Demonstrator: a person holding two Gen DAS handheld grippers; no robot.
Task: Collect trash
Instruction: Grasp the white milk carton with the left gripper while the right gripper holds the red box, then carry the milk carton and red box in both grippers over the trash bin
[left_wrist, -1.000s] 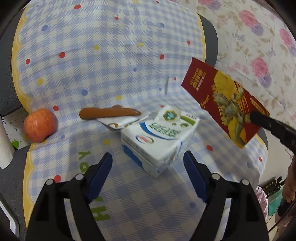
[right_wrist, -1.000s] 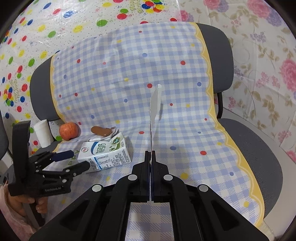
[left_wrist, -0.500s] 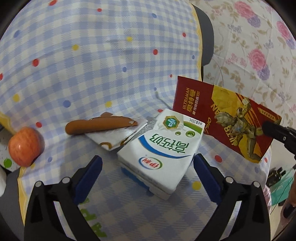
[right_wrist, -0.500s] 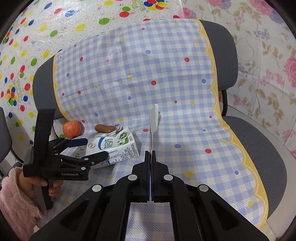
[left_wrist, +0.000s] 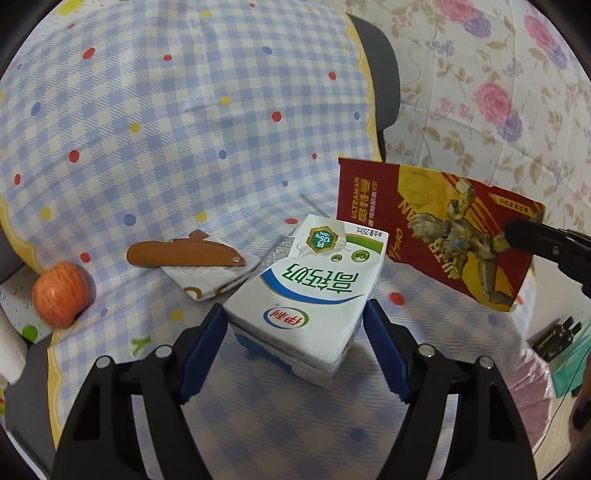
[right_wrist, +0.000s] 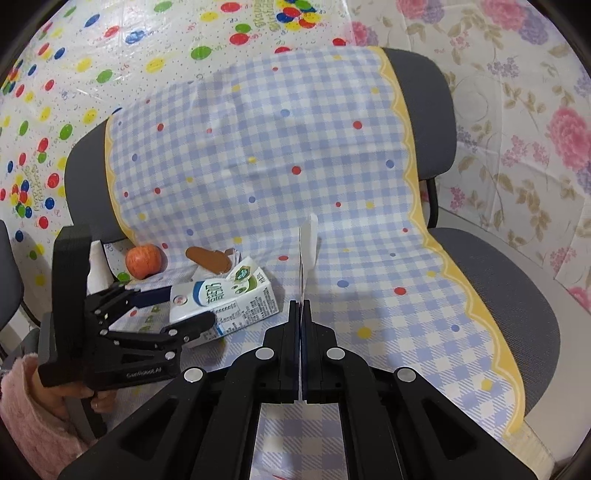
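The milk carton (left_wrist: 306, 295) lies on the chair's checked cloth (left_wrist: 147, 129) between the wide left tongs (left_wrist: 295, 345). It looks light and squashy, so pinch its flat sides gently. The right tongs (right_wrist: 301, 306) squeeze a thin red card (left_wrist: 436, 229)

My left wrist camera looks down close over the milk carton (left_wrist: 308, 291) at frame centre. My right wrist camera sits farther back, facing the whole chair (right_wrist: 436, 99). Both views share the carton, the apple (left_wrist: 61, 294) and the checked cloth (left_wrist: 177, 122).
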